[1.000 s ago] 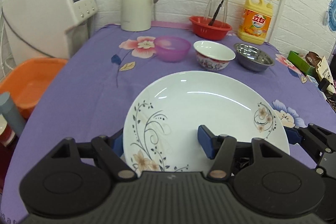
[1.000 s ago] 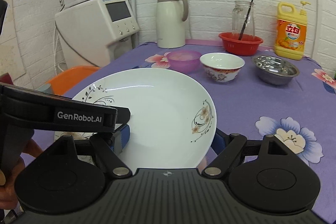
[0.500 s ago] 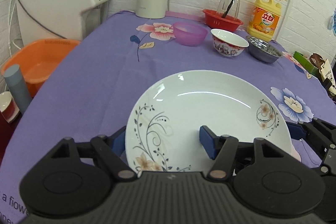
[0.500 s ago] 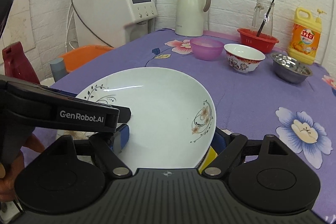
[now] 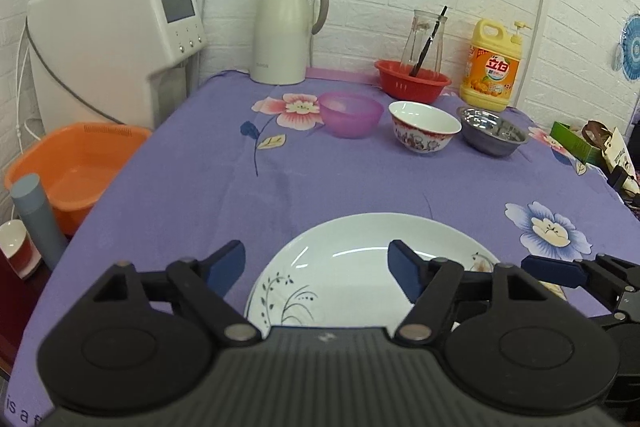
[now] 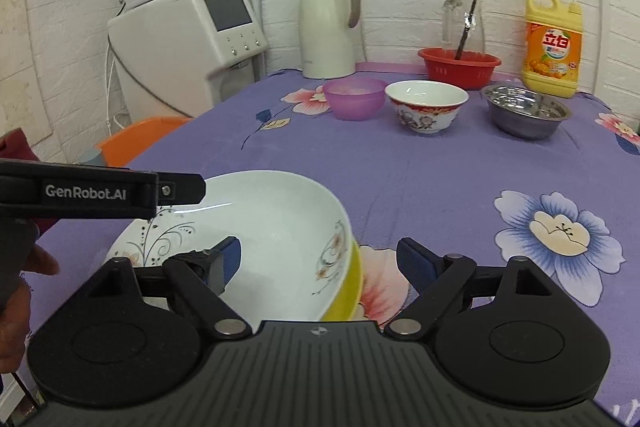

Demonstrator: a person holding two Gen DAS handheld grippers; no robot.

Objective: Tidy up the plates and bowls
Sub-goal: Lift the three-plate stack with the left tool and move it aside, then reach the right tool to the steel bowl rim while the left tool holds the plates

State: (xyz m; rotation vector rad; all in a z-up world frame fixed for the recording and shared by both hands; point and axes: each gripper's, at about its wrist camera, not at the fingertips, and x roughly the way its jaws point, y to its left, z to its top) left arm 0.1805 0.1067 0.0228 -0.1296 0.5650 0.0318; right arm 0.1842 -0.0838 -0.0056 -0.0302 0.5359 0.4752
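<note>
Nearest: white plate (image 5: 352,279) with flower sprigs at the table's front edge, sitting on a yellow plate (image 6: 352,283) of which only the rim shows. Left gripper (image 5: 318,265) over the white plate's left rim, jaws opening, pads clear of the rim, one outside it and one above the dish. Right gripper (image 6: 320,259) at the right rim, jaws apart, one pad over the dish and one out over the purple flowered cloth (image 5: 320,187); not pinching.

Middle: bare cloth.

Far, in a row: purple bowl (image 5: 350,113), patterned white bowl (image 5: 424,125), steel bowl (image 5: 494,135). Behind them: red basket (image 5: 412,83), glass jar (image 5: 426,39), yellow soap bottle (image 5: 494,67), cream jug (image 5: 286,31).
</note>
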